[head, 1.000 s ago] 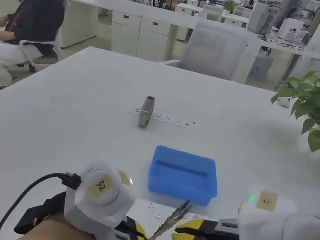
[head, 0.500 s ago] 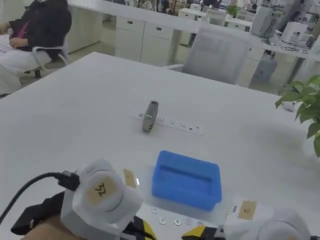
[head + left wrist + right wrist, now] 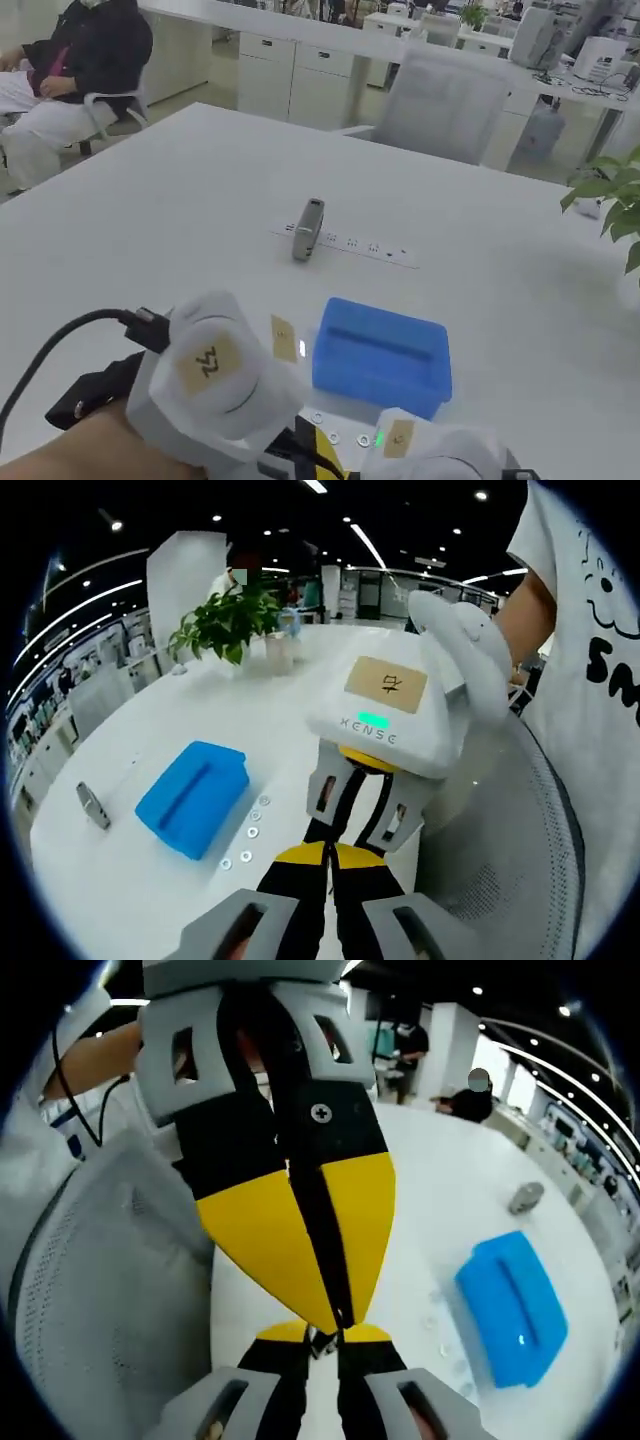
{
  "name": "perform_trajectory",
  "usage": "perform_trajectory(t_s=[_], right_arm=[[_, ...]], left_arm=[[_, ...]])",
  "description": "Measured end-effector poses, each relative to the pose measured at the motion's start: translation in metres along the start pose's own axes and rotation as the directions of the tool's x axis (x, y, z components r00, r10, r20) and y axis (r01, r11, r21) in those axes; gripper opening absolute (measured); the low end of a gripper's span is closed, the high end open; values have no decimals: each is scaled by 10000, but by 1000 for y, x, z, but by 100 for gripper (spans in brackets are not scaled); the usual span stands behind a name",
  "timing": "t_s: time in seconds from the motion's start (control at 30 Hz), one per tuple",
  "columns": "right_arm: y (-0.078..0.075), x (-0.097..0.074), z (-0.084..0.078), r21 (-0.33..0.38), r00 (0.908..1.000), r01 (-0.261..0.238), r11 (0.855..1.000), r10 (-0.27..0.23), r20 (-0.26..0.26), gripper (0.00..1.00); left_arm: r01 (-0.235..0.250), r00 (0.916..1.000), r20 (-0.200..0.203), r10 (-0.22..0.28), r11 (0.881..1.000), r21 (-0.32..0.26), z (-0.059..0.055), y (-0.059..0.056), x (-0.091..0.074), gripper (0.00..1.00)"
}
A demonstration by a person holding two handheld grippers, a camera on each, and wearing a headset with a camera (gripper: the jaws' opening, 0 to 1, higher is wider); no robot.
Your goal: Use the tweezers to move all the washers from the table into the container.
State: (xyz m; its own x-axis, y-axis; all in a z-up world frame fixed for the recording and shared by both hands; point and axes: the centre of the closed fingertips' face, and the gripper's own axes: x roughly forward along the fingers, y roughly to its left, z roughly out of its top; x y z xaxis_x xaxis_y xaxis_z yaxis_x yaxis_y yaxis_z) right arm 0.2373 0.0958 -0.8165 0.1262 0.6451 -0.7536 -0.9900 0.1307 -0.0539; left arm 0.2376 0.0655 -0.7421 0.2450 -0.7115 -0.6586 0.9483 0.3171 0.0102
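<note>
The blue container [image 3: 380, 355] stands on the white table [image 3: 150, 230], with small washers [image 3: 335, 438] lying just in front of it. My left gripper [image 3: 310, 452] and my right gripper [image 3: 350, 470] meet tip to tip over the table's near edge. In the right gripper view the left gripper [image 3: 340, 1320] has its yellow jaws pressed together, and its point sits between the right gripper's [image 3: 325, 1335] own slightly parted tips, where a small metal piece shows. The left gripper view has the container [image 3: 192, 795], a row of washers [image 3: 250, 832] and the right gripper [image 3: 335, 840].
A grey device [image 3: 308, 230] stands on a white power strip [image 3: 370, 247] at mid-table. An office chair [image 3: 440, 100] is behind the table, a plant [image 3: 610, 190] at the right edge, a seated person [image 3: 70, 70] far left. A mesh chair [image 3: 520, 860] is close by me.
The right gripper has come in leftward from the lower right until its tips meet the left gripper's. The tweezers seen a second ago are now covered by the grippers. The head camera has shifted.
</note>
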Motion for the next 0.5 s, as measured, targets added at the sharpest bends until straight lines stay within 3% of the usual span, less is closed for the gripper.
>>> perform_trajectory(t_s=[0.2, 0.5], right_arm=[[2, -5, -6, 8, 9999, -132, 9999, 132, -54, 9], [1, -5, -8, -863, 9996, -145, 9962, 122, -267, 5]], left_arm=[[18, 9999, -164, -10, 9986, 530, -4, 2, -1, 0], [538, 9977, -482, -477, 9896, 1334, -5, 2, 2, 0]])
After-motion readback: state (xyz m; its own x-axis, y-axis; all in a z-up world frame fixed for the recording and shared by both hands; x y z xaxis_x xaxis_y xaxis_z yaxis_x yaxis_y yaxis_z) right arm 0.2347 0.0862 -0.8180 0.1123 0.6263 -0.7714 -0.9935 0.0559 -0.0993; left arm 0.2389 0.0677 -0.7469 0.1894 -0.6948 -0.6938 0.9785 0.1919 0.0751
